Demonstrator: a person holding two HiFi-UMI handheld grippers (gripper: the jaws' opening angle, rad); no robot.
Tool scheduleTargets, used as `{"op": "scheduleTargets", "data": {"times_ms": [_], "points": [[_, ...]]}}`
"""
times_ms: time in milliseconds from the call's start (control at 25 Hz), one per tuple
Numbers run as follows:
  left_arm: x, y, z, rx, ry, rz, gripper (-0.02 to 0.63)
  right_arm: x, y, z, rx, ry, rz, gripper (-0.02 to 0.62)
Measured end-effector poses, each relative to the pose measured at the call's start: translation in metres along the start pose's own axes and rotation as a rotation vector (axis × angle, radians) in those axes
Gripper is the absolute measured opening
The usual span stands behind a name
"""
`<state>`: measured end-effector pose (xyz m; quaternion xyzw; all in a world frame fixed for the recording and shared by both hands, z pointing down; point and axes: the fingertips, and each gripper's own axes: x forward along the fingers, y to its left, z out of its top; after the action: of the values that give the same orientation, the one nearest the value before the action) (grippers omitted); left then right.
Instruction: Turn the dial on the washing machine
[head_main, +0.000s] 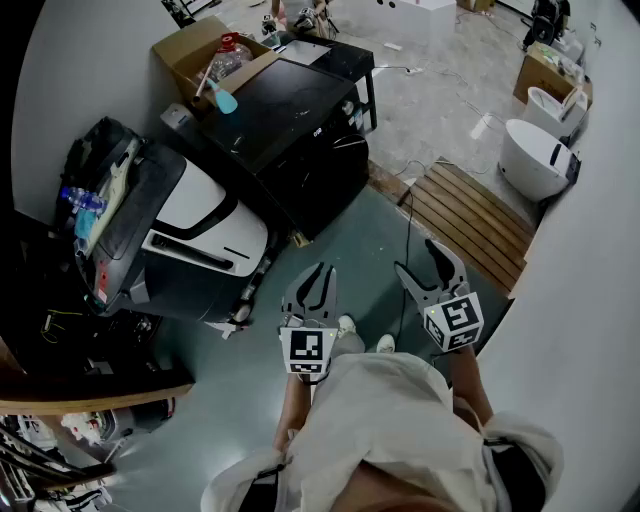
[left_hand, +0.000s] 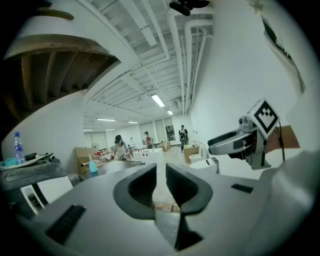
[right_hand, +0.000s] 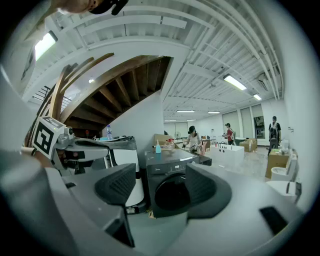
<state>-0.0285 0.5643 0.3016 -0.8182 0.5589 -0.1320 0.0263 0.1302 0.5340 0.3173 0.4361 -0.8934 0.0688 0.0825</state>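
The black front-loading washing machine (head_main: 290, 120) stands a few steps ahead of me, with its round door (right_hand: 172, 194) and control strip (right_hand: 176, 168) framed between the right jaws. Its dial is too small to make out. My right gripper (head_main: 432, 265) is held up in the air, open and empty, well short of the machine (right_hand: 162, 186). The left gripper (head_main: 312, 285) hangs beside it, its jaws a narrow gap apart with nothing between them (left_hand: 161, 187). Each gripper shows in the other's view, the right gripper (left_hand: 240, 142) and the left gripper (right_hand: 95, 146).
A white-and-black appliance (head_main: 190, 235) piled with bags stands left of the washer. Behind it are a cardboard box (head_main: 205, 55) and a blue spray bottle (head_main: 222, 98). A slatted wooden platform (head_main: 470, 215), a floor cable (head_main: 407, 230) and white tubs (head_main: 535, 155) lie to the right. People work far behind.
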Motion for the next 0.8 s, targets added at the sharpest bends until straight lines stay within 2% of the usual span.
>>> {"op": "scheduleTargets", "data": {"times_ms": [160,800], "points": [[0.005,-0.003,0.001,0.001,-0.001,0.000,0.066,0.003,-0.002,-0.001,0.006,-0.001,0.002,0.339],[0.059,0.022,-0.007,-0.032,-0.010,-0.012,0.066,0.050,-0.030,0.002,-0.029,0.031,-0.022,0.339]]}}
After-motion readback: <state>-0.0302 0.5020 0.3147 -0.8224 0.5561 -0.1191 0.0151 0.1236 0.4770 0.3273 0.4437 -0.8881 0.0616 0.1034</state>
